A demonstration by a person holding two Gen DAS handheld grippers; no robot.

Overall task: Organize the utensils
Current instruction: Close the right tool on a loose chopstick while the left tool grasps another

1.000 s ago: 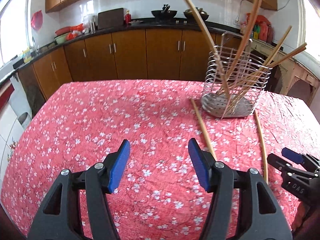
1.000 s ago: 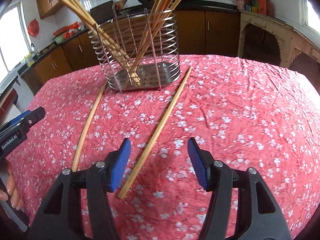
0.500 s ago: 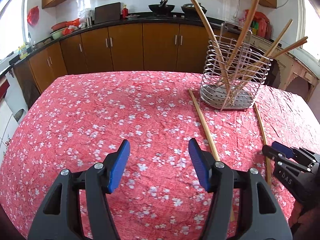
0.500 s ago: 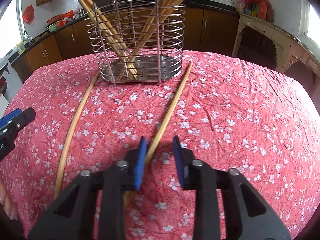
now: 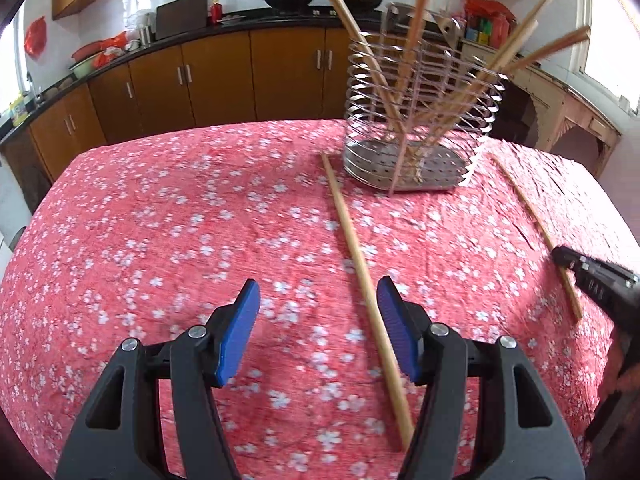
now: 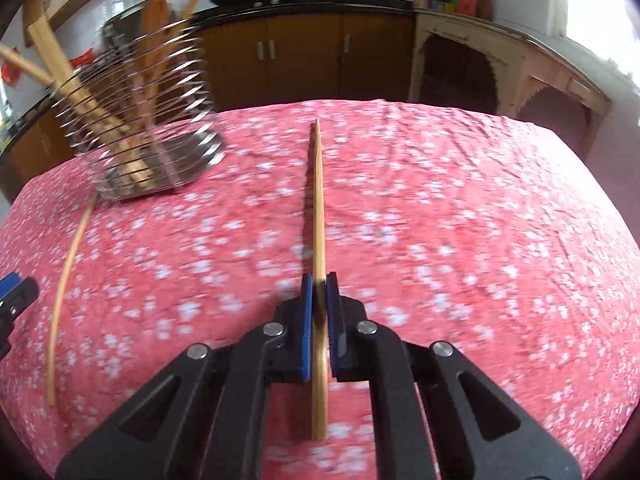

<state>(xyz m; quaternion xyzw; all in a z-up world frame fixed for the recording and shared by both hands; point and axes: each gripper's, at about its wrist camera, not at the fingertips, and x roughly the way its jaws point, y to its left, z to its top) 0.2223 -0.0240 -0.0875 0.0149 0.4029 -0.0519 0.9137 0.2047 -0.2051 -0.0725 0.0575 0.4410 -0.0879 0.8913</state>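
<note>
A wire utensil holder (image 5: 416, 120) with several wooden chopsticks stands on the red flowered tablecloth (image 5: 160, 220); it also shows in the right wrist view (image 6: 136, 128). My right gripper (image 6: 319, 280) is shut on a chopstick (image 6: 318, 200), which points straight ahead just above the cloth. In the left wrist view this gripper (image 5: 592, 276) and its chopstick (image 5: 532, 216) are at the right. My left gripper (image 5: 318, 300) is open, with a second chopstick (image 5: 356, 256) lying on the cloth between its fingers, close to the right finger. That chopstick (image 6: 66, 276) shows at the left of the right wrist view.
The table's far edge (image 5: 240, 124) faces brown kitchen cabinets (image 5: 224, 76). A worn cream side table (image 6: 520, 72) stands to the right beyond the table. My left gripper's tip (image 6: 14, 292) shows at the left edge of the right wrist view.
My right gripper closed on the chopstick and swung it so it points straight ahead. My left gripper moved right, so the other chopstick now lies between its fingers.
</note>
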